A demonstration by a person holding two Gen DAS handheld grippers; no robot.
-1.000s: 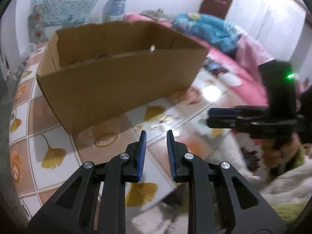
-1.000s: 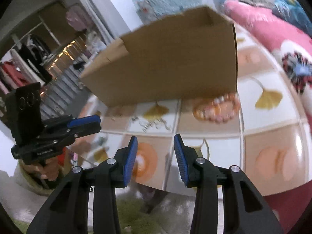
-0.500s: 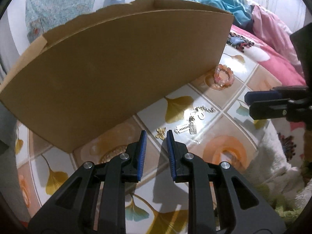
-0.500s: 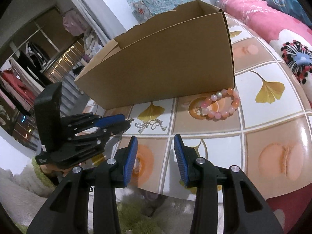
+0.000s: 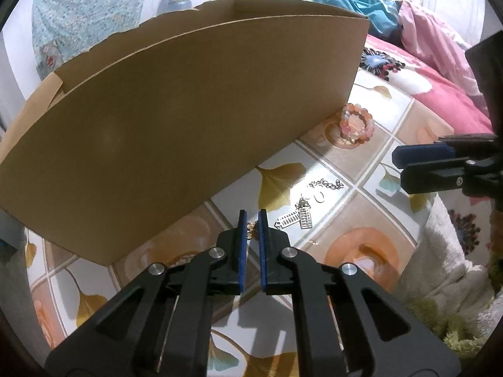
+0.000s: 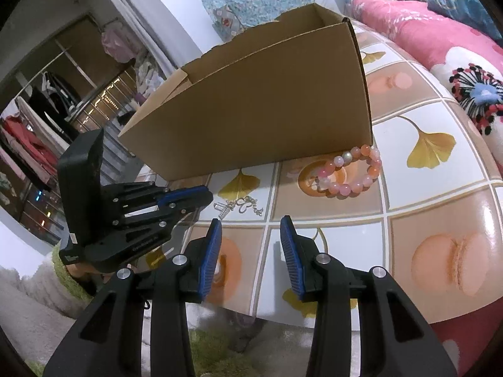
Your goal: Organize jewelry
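My left hand-held gripper (image 5: 252, 220) is down at the bench (image 5: 371, 229), and its jaws have just been closing. There's a little gold charm (image 5: 251, 226) right between the blue pads at the tips. The gap is narrow, but I honestly can't tell if the pads are pressing on it. The charm sits just in front of the cardboard box (image 5: 176, 125), near its bottom edge. Just beside my tips lies the silver chain with tag pendants (image 5: 303, 210), not touching the pads. Further off, at the corner of the box, is the pink bead bracelet (image 5: 356, 123). My right hand-held gripper (image 6: 250, 235) hangs over the near edge of the bench, jaws partly apart with nothing between them; the chain (image 6: 240, 205) is just ahead of it.
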